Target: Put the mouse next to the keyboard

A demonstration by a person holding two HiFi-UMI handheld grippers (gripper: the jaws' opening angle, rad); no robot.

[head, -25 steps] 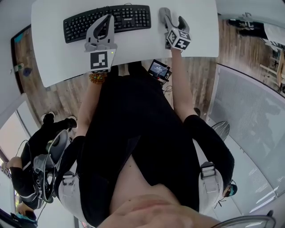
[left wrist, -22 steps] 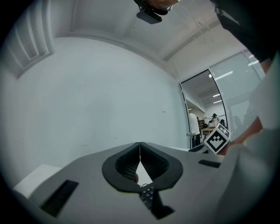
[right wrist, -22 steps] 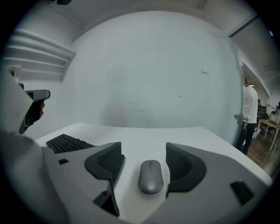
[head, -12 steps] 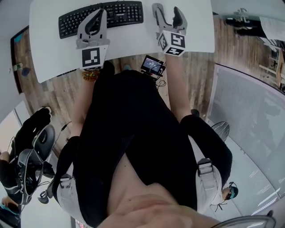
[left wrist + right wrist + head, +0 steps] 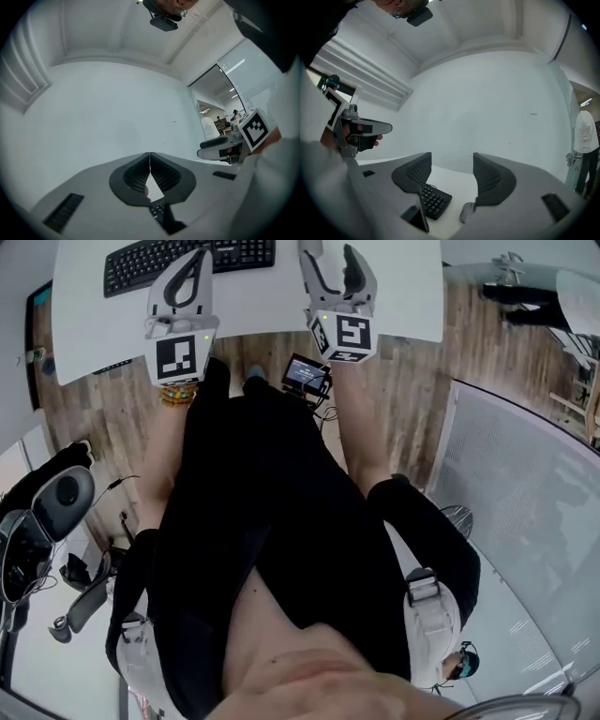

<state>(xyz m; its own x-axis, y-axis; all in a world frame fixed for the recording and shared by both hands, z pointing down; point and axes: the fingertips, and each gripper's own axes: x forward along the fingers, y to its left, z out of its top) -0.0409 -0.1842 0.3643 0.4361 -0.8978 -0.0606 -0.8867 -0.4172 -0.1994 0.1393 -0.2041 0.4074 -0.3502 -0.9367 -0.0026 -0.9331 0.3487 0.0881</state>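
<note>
White table (image 5: 403, 296) is shown along the top of the head view, with wood flooring below its near edge and a plain pale wall behind it in both gripper views. A black keyboard (image 5: 244, 253) is laid on the table's left part. The left gripper (image 5: 149, 155) is held over the keyboard; its jaws are pressed together at the tips, nothing is pinched between them, and a few keys are seen through the gap beneath. The right gripper (image 5: 451, 159) is held to the right of it, over the table's near part; its jaws are spread apart and nothing is held between them. In the right gripper view, the grey mouse (image 5: 467, 212) is seen lying on the table just beside the right end of the keyboard, partly covered by the right jaw. A small device with a lit screen (image 5: 307, 374) is seen beneath the table edge, between the forearms.
</note>
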